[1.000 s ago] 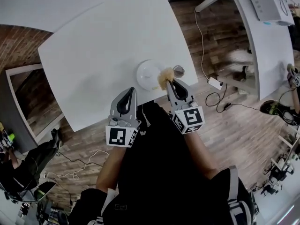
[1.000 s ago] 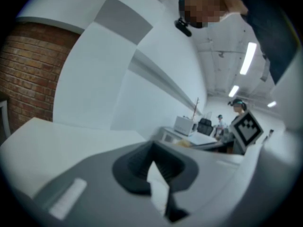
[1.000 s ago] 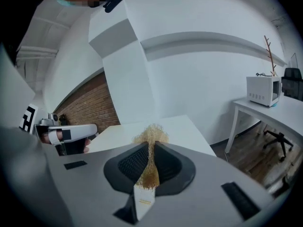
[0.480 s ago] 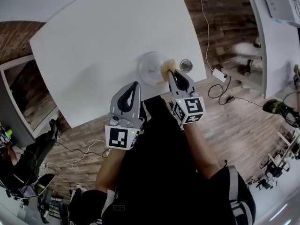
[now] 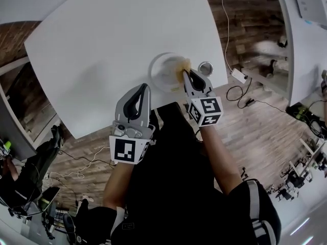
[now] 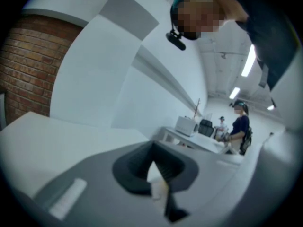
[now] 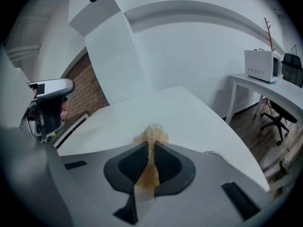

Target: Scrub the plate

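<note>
A white table (image 5: 102, 45) stands on a wood-plank floor (image 5: 255, 131). Nearest, the left gripper (image 5: 145, 88) reaches over the table's near edge. Its jaws seem pressed together on nothing, though its own view is blurry. Just beyond, the right gripper (image 5: 188, 74) pinches a tan scrubber (image 5: 182, 64). Its own view shows fibres squeezed between the pads. Only the head view shows the scrubber over the right rim of the plate (image 5: 162, 73). A small metal cup (image 5: 205, 68) sits just beside it. Farthest, the right gripper view shows a microwave (image 7: 259, 65).
</note>
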`<act>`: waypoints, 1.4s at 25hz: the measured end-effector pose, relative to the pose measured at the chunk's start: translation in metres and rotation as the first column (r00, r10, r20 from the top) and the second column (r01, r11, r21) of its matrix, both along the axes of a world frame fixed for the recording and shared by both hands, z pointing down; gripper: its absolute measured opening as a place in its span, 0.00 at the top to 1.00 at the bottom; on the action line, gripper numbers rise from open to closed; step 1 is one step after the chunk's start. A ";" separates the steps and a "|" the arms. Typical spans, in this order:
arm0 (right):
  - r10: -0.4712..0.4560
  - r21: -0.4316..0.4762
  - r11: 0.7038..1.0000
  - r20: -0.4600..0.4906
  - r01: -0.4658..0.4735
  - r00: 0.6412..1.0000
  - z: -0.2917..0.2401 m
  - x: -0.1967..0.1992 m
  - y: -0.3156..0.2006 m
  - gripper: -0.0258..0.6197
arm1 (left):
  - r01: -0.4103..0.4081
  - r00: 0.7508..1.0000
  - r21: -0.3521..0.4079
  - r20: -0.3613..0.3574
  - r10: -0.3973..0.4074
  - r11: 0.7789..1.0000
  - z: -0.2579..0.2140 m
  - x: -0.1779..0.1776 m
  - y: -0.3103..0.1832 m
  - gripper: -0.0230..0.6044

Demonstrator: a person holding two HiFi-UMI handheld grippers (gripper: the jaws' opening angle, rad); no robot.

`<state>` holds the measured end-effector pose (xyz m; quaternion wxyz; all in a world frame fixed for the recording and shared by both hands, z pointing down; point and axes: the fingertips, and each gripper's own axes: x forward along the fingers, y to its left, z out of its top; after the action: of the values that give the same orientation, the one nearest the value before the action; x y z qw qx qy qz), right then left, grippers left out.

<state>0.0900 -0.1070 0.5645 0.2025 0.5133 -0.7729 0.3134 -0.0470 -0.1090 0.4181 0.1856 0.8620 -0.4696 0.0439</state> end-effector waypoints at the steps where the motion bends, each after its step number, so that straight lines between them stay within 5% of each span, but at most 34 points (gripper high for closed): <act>1: -0.004 -0.004 1.000 0.002 0.004 1.000 0.002 -0.001 -0.001 0.91 | -0.003 1.000 -0.001 0.001 0.003 1.000 0.001 0.001 0.000 0.96; 19: -0.083 0.006 0.997 0.035 0.083 0.996 0.008 -0.039 -0.029 0.91 | 0.006 1.000 -0.022 -0.007 -0.006 1.000 0.005 -0.002 -0.010 0.96; 35: -0.218 -0.005 0.976 0.089 0.220 0.972 0.000 -0.099 -0.005 0.91 | 0.026 1.000 -0.039 -0.017 -0.026 0.999 0.005 -0.014 0.002 0.96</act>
<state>-0.0093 -0.1119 0.5643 0.2055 0.4093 -0.8305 0.3171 -0.0612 -0.1074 0.4236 0.2069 0.8525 -0.4781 0.0431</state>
